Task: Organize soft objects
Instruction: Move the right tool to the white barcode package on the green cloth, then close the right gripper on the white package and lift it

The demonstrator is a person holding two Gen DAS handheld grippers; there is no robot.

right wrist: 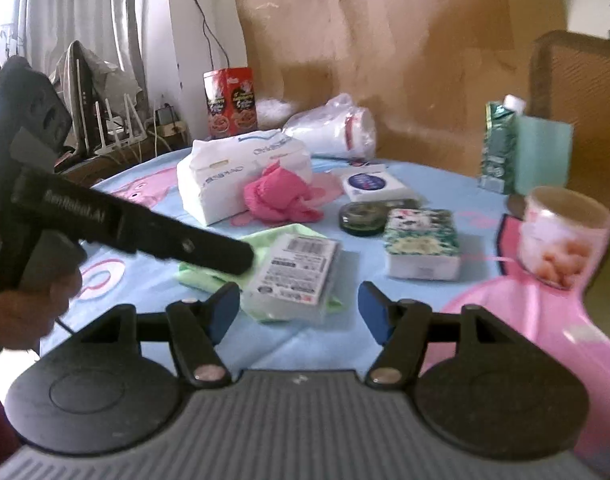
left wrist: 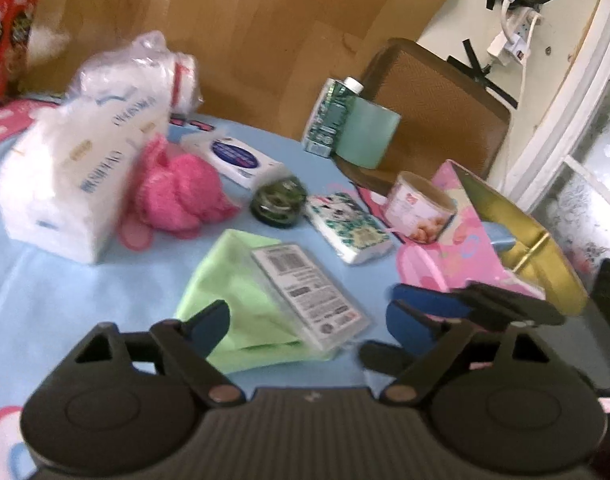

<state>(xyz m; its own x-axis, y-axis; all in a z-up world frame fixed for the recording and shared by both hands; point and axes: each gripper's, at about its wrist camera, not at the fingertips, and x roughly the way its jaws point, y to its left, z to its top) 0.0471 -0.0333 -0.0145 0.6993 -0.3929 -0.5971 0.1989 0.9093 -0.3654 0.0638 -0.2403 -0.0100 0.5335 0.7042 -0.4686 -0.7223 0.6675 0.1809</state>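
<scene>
Lying on a green cloth (right wrist: 225, 276), a flat plastic packet (right wrist: 295, 272) (barcoded); both tongs (left wrist: 305, 320) (right wrist: 299, 308) spread, empty.

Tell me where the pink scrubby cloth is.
In both views the pink cloth lies mid-table, against the white tissue pack, left of the dark green tin.

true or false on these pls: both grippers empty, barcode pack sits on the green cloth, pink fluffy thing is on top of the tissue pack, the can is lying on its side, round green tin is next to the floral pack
1. Both grippers are empty: true. The left gripper and right gripper are open, holding nothing.
2. The barcode pack lies on the green cloth: true.
3. The pink fluffy thing is on top of the tissue pack: false. It lies on the tablecloth beside the pack.
4. The can lies on its side: false. It stands roughly upright.
5. The round green tin is next to the floral pack: true.
</scene>
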